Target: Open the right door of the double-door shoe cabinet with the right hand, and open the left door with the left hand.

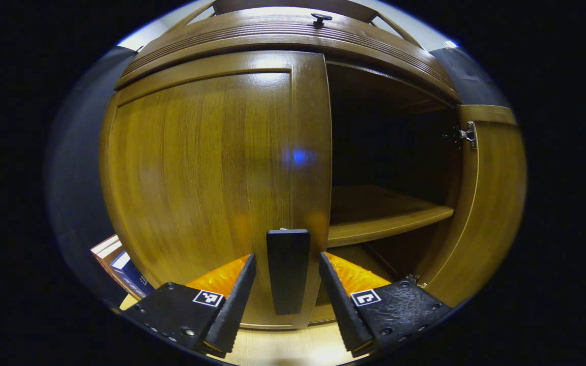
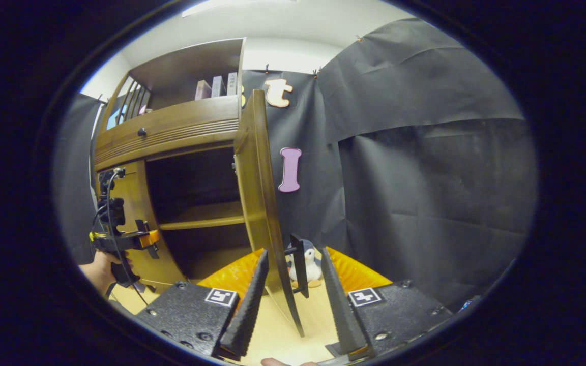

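Left gripper view: the left gripper [image 1: 288, 300] has its fingers spread apart, nothing held, and the dark handle [image 1: 288, 269] of the left door [image 1: 201, 168] stands upright in the gap between them, long axis vertical, dead ahead and close; whether either finger touches it I cannot tell, though a gap seems to show on both sides. The left door sits closed or very nearly so, its free edge running vertically just above the handle. Beyond that edge the cabinet's inside [image 1: 389, 152] lies open and dark, with a bare shelf [image 1: 384, 218] across it and the right door [image 1: 491, 203] swung well out, hinge [image 1: 466, 134] showing at its top. So the left hand is the near one for what remains: close on the handle, then pull toward the camera. A small knob [image 1: 321, 19] sits on the drawer band above. Right gripper view: the right gripper [image 2: 293, 300] is also spread, straddling the right door's [image 2: 260, 203] edge, with that door's handle [image 2: 299, 264] between the fingers but seemingly not clamped. A small penguin toy [image 2: 311, 264] stands on the floor just behind it. Farther off at left, a hand [image 2: 102, 269] carries the other gripper [image 2: 120, 239] at the left door. Boxes [image 2: 216, 86] on the top shelf carry print too small to read; square coded markers on the gripper bodies are the only other marks.
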`<state>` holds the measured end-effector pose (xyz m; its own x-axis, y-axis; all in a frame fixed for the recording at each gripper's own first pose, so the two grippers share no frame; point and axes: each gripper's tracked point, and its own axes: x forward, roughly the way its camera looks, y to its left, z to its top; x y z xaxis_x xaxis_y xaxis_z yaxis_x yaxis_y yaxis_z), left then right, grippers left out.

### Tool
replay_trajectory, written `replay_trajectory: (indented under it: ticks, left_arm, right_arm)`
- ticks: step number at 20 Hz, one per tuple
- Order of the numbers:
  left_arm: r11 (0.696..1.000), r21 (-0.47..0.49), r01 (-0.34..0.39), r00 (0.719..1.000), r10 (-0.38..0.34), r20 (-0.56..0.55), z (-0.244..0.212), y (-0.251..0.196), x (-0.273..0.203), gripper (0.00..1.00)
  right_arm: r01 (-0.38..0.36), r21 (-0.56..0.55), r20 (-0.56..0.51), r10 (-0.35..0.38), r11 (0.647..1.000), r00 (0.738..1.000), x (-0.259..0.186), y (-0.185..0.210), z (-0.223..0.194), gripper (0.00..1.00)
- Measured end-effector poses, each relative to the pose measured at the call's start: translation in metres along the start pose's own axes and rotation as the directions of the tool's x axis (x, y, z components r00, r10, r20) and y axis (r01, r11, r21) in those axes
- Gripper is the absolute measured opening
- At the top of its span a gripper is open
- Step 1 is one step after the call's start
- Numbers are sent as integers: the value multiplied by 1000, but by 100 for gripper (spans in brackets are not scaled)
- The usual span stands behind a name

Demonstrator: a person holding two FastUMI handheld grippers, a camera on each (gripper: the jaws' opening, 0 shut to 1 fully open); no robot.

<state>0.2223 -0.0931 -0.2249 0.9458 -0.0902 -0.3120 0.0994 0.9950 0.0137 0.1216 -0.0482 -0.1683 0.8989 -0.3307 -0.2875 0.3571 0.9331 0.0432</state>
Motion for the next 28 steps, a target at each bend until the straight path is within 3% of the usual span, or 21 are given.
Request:
replay_trajectory:
  ticks: [1,2,3,4,5,8,12,21,28]
  left_arm:
    - [1000,0,3,1000,-3,11,0,0,-1,74]
    - [1000,4,9,1000,-9,18,1,-1,-1,83]
    - [1000,11,16,1000,-16,25,1,1,1,60]
    - [1000,17,23,999,-24,31,2,0,1,60]
    - [999,13,37,999,-38,39,2,-2,2,48]
    - [996,-56,65,998,-63,30,2,-5,1,46]
    - [999,-26,48,998,-47,32,1,-2,-1,27]
    - [999,-22,46,998,-45,33,-9,3,-47,26]
    - [999,-24,30,999,-29,44,-18,19,-99,27]
  right_arm:
    - [4,0,0,-4,1000,1000,-1,0,1,71]
    - [8,-1,-2,-8,1000,1000,-2,2,0,72]
    - [11,-2,-3,-11,1000,1000,-4,2,0,72]
    - [13,-3,-3,-13,1000,1000,-7,2,0,72]
    - [21,-7,-1,-21,1000,1000,-9,3,1,72]
    - [34,-17,12,-33,999,999,-18,5,7,71]
    - [1,-34,20,-1,999,1000,-27,19,14,73]
    - [-127,-89,49,132,988,990,-27,66,28,72]
    - [-249,-118,27,254,961,967,-18,105,24,72]
